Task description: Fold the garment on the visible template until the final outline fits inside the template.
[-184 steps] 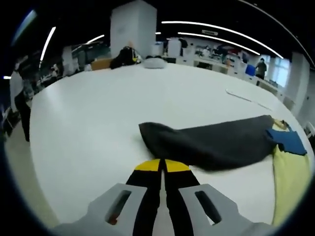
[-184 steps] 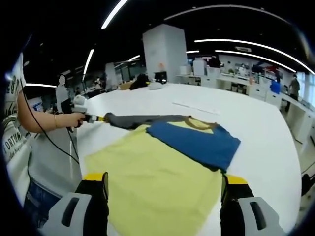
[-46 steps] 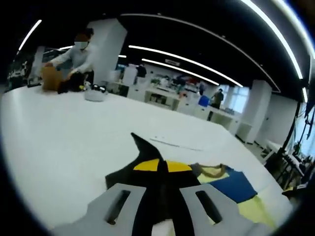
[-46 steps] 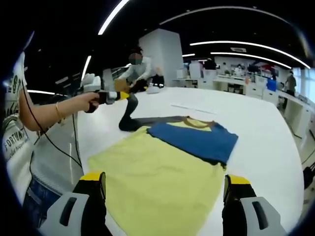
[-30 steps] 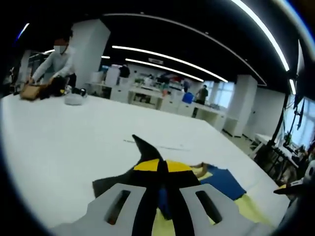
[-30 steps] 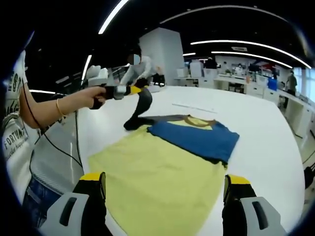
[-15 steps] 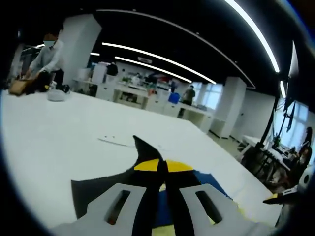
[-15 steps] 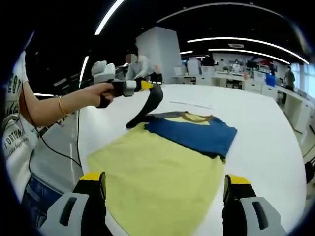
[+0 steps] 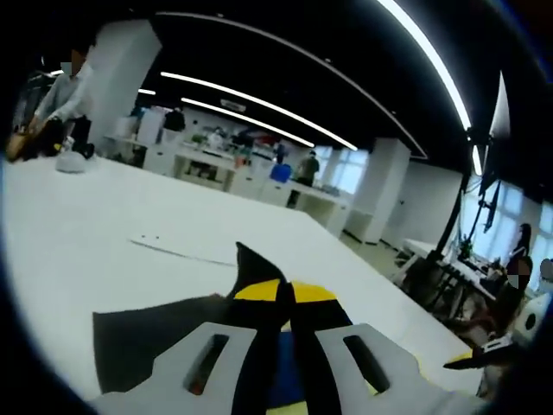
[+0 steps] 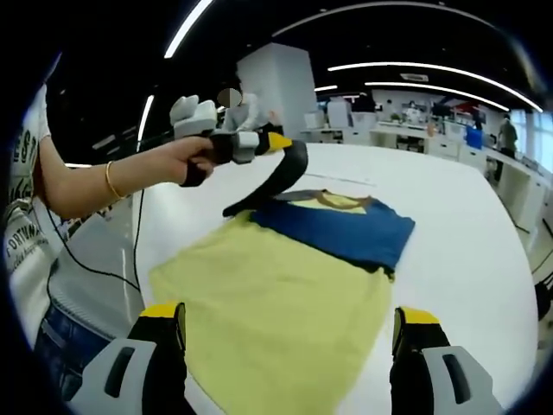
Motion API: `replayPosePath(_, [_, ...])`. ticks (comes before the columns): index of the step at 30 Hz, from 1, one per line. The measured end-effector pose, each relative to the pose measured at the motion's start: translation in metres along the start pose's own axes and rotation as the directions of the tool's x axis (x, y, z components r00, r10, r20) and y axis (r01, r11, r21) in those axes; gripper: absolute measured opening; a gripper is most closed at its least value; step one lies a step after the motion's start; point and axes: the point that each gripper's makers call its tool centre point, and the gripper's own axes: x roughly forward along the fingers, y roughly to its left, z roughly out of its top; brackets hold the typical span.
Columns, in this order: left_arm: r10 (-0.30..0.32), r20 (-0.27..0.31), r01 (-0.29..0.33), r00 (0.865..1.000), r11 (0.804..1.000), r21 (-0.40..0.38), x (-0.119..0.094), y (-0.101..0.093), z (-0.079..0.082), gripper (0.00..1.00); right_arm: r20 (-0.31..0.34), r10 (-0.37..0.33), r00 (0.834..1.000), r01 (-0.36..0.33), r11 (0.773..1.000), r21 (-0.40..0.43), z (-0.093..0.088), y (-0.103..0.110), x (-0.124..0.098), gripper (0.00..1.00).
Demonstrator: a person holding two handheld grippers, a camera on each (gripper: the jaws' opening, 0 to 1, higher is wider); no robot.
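Left gripper [image 10: 278, 143] raised, fingers pinched together (arm outstretched); right gripper [image 10: 289, 324] spread wide.

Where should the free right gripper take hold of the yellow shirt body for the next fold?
Probably the near hem of the yellow shirt body, at the corner nearest the right gripper, whose jaws stand open over it. That edge lies flat and free on the white table; come in low from the near side. The far end is taken up: the left gripper holds the grey sleeve lifted there.
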Motion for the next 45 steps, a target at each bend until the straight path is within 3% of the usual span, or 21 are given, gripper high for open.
replayPosePath(10, [-0.079, -0.011, 0.079, 0.997, 0.997, 0.025, 0.016, -0.028, -0.008, 0.00, -0.006, 0.012, 1.000, -0.012, 1.000, 0.002, -0.005, 0.004, 0.005, 0.99])
replayPosePath(25, [-0.185, -0.102, 0.191, 0.977, 0.980, 0.051, 0.037, -0.069, -0.050, 0.00, -0.004, -0.011, 1.000, 0.011, 1.000, 0.021, -0.008, -0.007, 0.004, 0.99])
replayPosePath(30, [-0.218, -0.139, 0.229, 0.966, 0.971, 0.067, 0.038, -0.081, -0.064, 0.00, 0.007, -0.019, 1.000, 0.019, 0.999, 0.027, -0.007, -0.009, 0.005, 0.99])
replayPosePath(45, [-0.302, -0.274, 0.340, 0.913, 0.935, 0.104, 0.041, -0.120, -0.113, 0.00, 0.001, -0.029, 1.000, 0.029, 0.998, 0.056, -0.014, -0.015, 0.002, 0.99])
